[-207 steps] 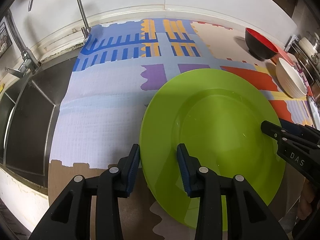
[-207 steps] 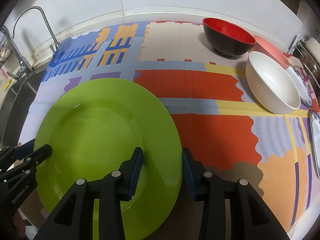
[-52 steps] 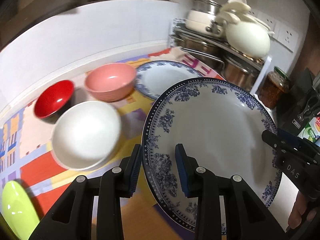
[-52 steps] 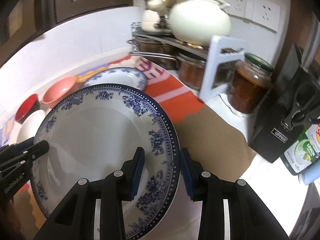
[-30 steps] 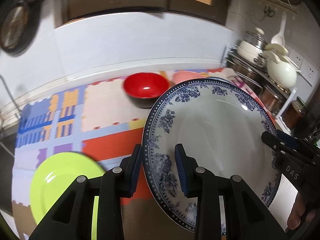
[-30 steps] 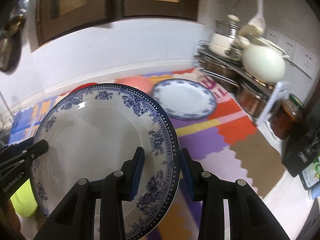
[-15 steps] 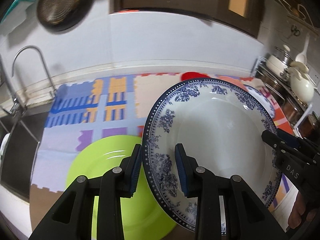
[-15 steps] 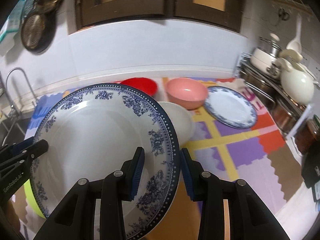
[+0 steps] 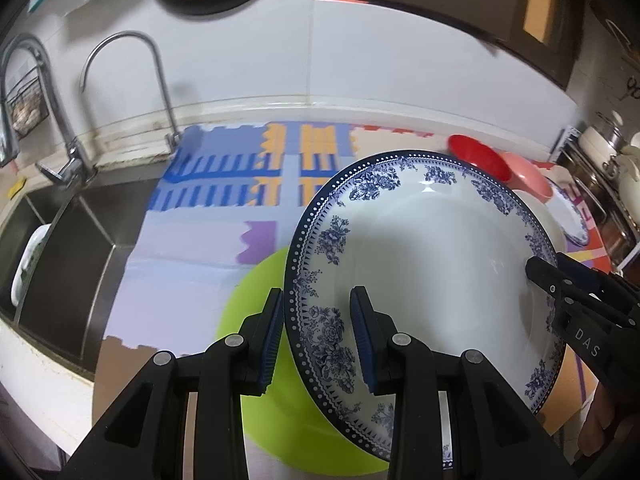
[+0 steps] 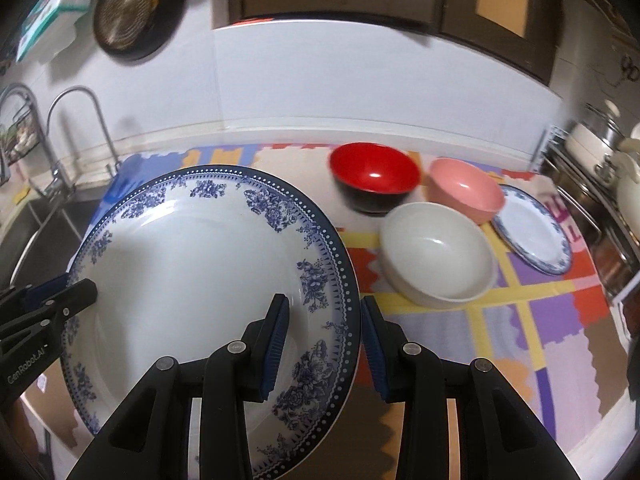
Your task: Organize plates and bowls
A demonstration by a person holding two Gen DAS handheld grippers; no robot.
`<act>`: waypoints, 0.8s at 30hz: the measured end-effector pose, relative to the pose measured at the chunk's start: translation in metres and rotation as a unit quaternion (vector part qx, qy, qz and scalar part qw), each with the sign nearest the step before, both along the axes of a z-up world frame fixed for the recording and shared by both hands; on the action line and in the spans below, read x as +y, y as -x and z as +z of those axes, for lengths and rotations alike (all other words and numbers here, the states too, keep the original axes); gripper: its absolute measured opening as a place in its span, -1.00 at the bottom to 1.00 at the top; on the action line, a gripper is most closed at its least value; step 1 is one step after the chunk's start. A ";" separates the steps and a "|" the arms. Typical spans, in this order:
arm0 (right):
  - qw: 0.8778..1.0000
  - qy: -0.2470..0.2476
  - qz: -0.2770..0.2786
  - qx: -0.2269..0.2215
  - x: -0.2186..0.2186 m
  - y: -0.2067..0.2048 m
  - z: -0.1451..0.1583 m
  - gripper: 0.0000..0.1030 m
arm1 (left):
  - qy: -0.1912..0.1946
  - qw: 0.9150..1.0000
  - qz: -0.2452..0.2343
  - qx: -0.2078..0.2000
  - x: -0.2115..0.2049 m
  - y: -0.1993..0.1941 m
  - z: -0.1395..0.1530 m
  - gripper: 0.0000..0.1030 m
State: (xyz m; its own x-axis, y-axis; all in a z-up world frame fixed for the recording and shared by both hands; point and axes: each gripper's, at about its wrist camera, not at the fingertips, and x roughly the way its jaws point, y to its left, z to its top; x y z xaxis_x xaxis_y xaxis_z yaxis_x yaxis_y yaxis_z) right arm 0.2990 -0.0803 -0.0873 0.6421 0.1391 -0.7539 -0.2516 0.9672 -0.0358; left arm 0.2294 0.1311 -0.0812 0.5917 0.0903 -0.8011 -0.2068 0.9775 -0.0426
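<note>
Both claws are gripping one thing between them: the large blue-patterned plate (image 9: 432, 248), held clear of the bench (image 10: 560, 364). The left claw (image 9: 316, 334) is pinching the plate's left rim, one pad on the top face and the other under the edge, and the right claw (image 10: 324, 340) is doing the same on the opposite rim. Neither is standing wide; each is closed down to about the thickness of the rim.

The relation that matters is what is lying underneath. In the left wrist view the green plate (image 9: 256, 320) is resting flat on the patterned mat (image 9: 192, 240) near the sink (image 9: 60, 248), and the carried plate is overlapping it, covering its right part. The green plate's left and near edges are sticking out past the left claw. So the target is sitting below and slightly to the left of the carried plate, on the left hand's side.

The carried plate is tilting, not level. My judgement is that the plate is being brought over to stack on the green one, and that the coming move calls for a small shift toward the sink, levelling the plate, then lowering both hands together.

The red bowl (image 10: 374, 176), pink bowl (image 10: 464, 192), white bowl (image 10: 436, 256) and small blue-rimmed plate (image 10: 532, 232) are waiting well apart on the right.
</note>
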 end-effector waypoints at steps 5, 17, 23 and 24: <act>1.000 0.001 0.018 0.014 0.024 -0.002 -0.011 -0.27 | 0.001 1.000 0.014 0.015 0.020 0.006 -0.012 -0.35; 0.997 0.024 0.048 0.054 0.065 -0.003 -0.045 -0.27 | 0.007 0.998 0.029 0.060 0.049 0.009 -0.045 -0.35; 0.996 0.031 0.047 0.070 0.068 -0.006 -0.056 -0.27 | 0.013 0.997 0.023 0.078 0.051 0.007 -0.057 -0.35; 0.996 0.034 0.046 0.072 0.068 -0.006 -0.057 -0.27 | 0.013 0.996 0.022 0.080 0.051 0.006 -0.058 -0.35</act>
State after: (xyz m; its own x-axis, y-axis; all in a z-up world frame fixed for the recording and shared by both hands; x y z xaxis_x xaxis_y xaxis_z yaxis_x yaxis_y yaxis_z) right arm 0.3048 -0.0123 -0.1448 0.5131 0.1389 -0.8470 -0.3469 0.9362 -0.0566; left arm 0.2231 0.1823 -0.1389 0.4528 0.0919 -0.8869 -0.2562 0.9661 -0.0307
